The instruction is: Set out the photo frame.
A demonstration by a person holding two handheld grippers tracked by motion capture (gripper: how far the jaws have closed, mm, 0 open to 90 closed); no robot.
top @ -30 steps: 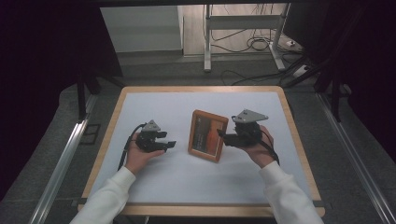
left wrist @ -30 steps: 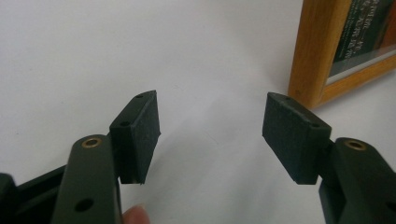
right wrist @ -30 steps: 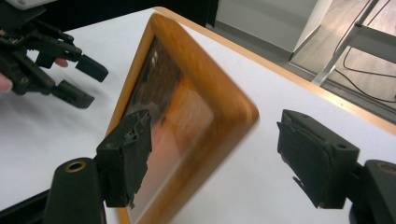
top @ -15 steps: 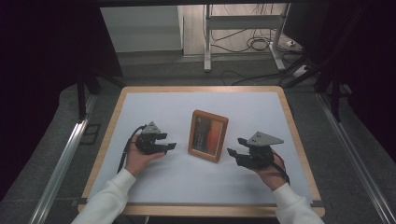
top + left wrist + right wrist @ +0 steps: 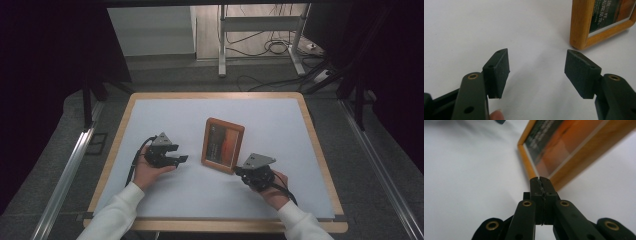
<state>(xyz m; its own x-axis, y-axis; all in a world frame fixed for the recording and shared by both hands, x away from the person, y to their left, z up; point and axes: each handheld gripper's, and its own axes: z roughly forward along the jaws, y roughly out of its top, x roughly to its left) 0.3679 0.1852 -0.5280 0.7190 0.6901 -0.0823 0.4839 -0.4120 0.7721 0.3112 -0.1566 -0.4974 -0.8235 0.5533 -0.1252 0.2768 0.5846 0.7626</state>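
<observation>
A wooden picture frame (image 5: 223, 145) with an orange and dark print stands upright in the middle of the white tabletop (image 5: 280, 125). My left gripper (image 5: 181, 159) rests to its left, open and empty, with its jaws pointing at the frame. In the left gripper view the pads (image 5: 499, 67) stand wide apart, and the frame's lower corner (image 5: 580, 27) lies beyond them. My right gripper (image 5: 239, 172) sits low by the frame's near right corner. Its jaws have just been closing and are now shut with nothing between them. The tips (image 5: 540, 180) point at the frame (image 5: 564, 150) without touching it.
The table has a raised wooden rim (image 5: 215, 95). Behind it stand a metal rack's legs (image 5: 222, 55), with cables (image 5: 272, 47) on the floor. Rails (image 5: 70, 170) run along both sides. White mat lies bare in front of and behind the frame.
My right gripper has left the frame's right edge, dropped toward the table's front and shut its jaws. The frame still stands in place. My left gripper has not moved.
</observation>
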